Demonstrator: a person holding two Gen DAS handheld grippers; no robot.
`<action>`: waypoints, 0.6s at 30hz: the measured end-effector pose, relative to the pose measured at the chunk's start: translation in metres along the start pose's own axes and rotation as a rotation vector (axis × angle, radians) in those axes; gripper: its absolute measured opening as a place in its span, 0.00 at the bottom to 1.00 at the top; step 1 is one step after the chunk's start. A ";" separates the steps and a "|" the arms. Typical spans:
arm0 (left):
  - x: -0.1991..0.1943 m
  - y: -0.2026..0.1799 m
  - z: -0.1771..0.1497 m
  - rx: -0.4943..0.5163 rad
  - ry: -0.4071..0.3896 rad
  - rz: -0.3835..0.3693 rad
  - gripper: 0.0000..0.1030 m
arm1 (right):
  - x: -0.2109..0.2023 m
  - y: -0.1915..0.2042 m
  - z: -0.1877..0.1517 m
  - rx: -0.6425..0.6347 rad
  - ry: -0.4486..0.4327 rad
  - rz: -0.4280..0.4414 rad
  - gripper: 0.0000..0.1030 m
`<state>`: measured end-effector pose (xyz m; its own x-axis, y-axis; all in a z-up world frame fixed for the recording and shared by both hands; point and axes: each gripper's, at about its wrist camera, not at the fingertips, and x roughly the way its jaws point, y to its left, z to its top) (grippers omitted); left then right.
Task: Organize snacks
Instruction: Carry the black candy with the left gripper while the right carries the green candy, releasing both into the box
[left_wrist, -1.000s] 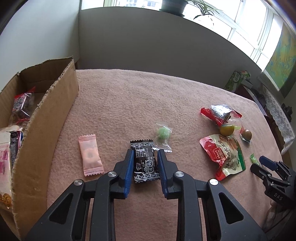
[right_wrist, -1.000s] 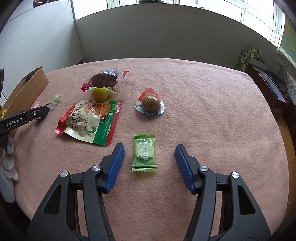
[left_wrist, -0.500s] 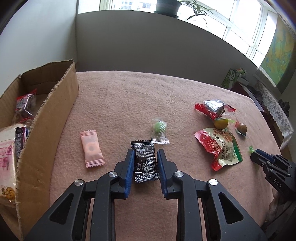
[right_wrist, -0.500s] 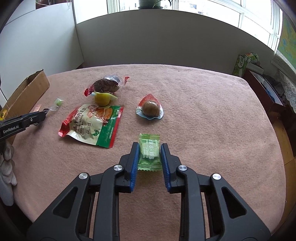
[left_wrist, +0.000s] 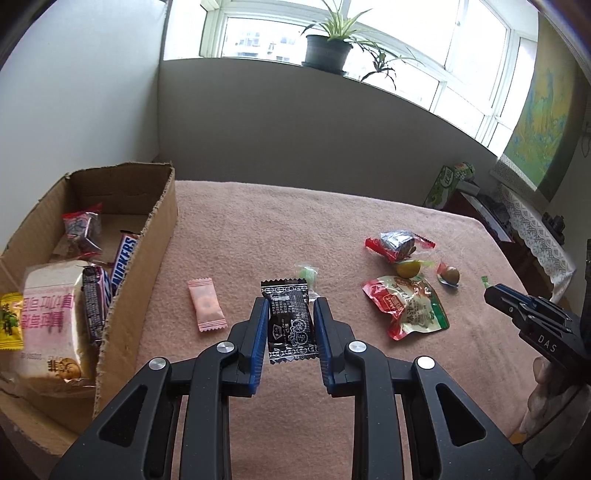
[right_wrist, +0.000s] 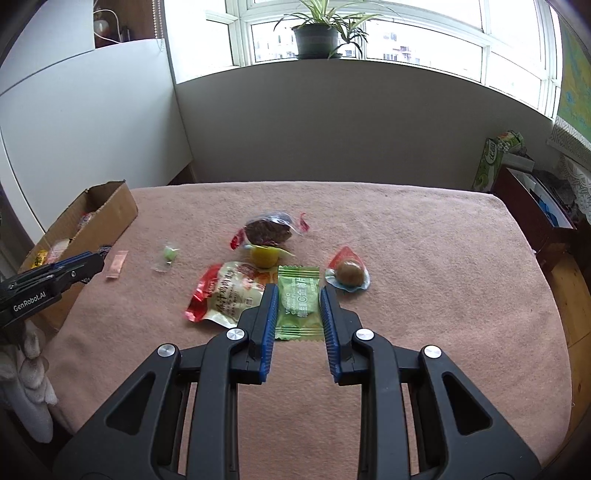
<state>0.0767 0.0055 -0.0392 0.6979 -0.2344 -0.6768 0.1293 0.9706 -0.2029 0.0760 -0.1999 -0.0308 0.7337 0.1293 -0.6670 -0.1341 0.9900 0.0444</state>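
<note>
My left gripper (left_wrist: 290, 306) is shut on a black snack packet (left_wrist: 290, 321) and holds it above the pink tablecloth (left_wrist: 258, 236). My right gripper (right_wrist: 298, 295) is shut on a green candy packet (right_wrist: 298, 302), also lifted off the cloth. The cardboard box (left_wrist: 140, 258) stands at the left with several snacks inside, among them a Snickers bar (left_wrist: 123, 258). It also shows in the right wrist view (right_wrist: 107, 218). A pink candy (left_wrist: 205, 309), a small green candy (left_wrist: 308, 274), a red and green pouch (left_wrist: 406, 306) and a dark wrapped snack (left_wrist: 397, 242) lie on the cloth.
A yellow candy (left_wrist: 408, 268) and a brown ball candy (left_wrist: 451, 275) lie by the pouch. A wall (left_wrist: 295, 122) runs behind the table. A green carton (right_wrist: 496, 157) and a dark cabinet (right_wrist: 532, 214) stand off the right edge.
Both grippers have risen with their packets, so the views tilt up. The right gripper closed on the green candy packet a second ago. The box's inside now shows.
</note>
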 end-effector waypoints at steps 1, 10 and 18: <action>-0.004 0.002 0.000 -0.003 -0.010 -0.002 0.22 | -0.001 0.007 0.002 -0.009 -0.006 0.010 0.23; -0.033 0.028 -0.001 -0.057 -0.085 0.011 0.22 | -0.002 0.077 0.021 -0.076 -0.044 0.097 0.23; -0.053 0.068 -0.003 -0.121 -0.128 0.048 0.22 | 0.010 0.124 0.034 -0.107 -0.041 0.157 0.23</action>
<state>0.0461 0.0840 -0.0191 0.7859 -0.1717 -0.5941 0.0132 0.9651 -0.2614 0.0890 -0.0737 -0.0069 0.7241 0.2861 -0.6275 -0.3177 0.9460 0.0646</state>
